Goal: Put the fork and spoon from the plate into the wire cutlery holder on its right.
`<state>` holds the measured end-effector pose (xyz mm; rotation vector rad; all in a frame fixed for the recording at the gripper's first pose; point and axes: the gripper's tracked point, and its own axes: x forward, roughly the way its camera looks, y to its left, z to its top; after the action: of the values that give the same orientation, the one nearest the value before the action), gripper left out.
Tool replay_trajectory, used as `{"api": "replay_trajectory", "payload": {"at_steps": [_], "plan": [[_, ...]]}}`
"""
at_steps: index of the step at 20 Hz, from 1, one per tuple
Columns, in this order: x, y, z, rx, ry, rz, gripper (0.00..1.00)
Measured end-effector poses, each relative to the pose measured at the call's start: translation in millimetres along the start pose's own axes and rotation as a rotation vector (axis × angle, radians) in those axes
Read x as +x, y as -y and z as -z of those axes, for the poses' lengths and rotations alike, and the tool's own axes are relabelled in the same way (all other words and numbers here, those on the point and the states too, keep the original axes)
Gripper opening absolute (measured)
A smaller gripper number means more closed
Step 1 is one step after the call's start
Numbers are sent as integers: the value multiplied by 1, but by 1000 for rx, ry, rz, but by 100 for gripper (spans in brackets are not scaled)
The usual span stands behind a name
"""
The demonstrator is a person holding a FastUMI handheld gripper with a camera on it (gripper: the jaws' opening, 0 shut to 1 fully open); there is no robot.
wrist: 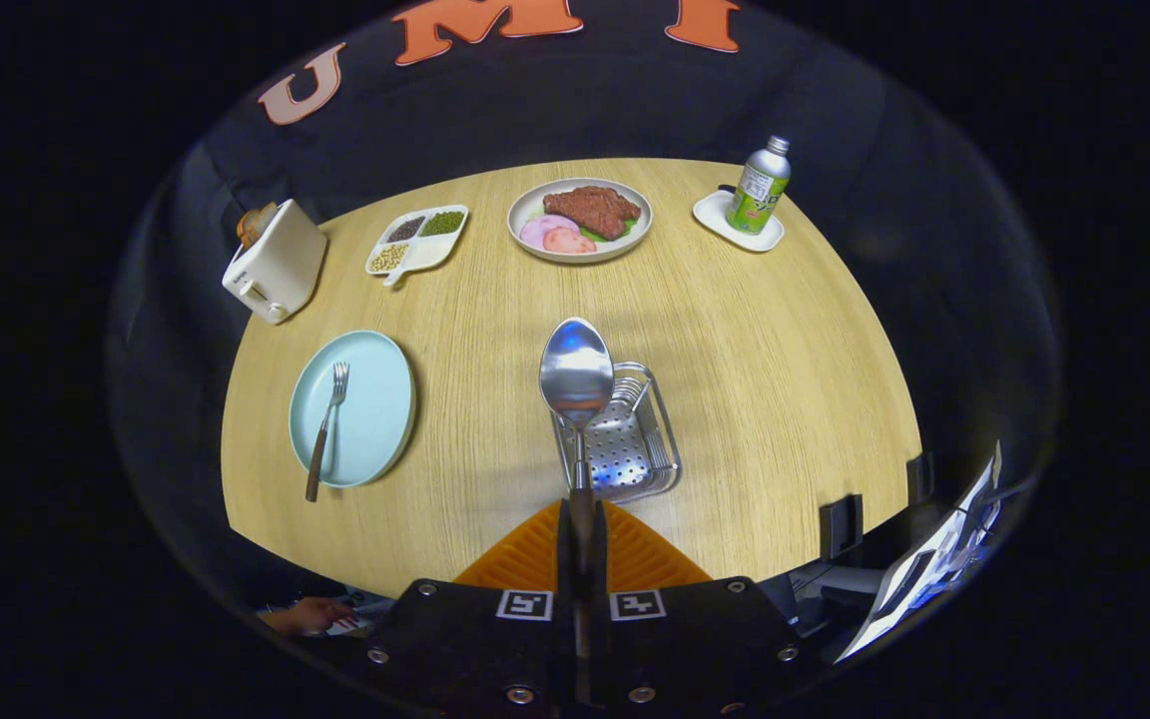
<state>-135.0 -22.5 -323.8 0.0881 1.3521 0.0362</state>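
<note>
The hand-held gripper point(582, 534), clamped on the spoon point(576, 374), hovers above the holder point(670, 449); next, lower and release.

The gripper point(582, 544) has a black screw-studded body bearing two square black-and-white markers behind ribbed jaws.

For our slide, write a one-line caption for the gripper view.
Gripper shut on the spoon above the wire cutlery holder; fork remains on the plate.

Staged recording booth, black cloth wall point(635, 90) behind a wooden table point(765, 399) dressed as a dining set: toaster point(274, 262), meat plate point(580, 220), bottle point(760, 186).
</note>
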Motion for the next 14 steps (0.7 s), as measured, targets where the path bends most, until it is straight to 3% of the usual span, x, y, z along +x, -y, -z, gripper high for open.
{"api": "replay_trajectory", "payload": {"at_steps": [8,14], "plan": [[22,24,23,-66,-130,19,7],[21,32,5,-48,-119,23,10]]}}
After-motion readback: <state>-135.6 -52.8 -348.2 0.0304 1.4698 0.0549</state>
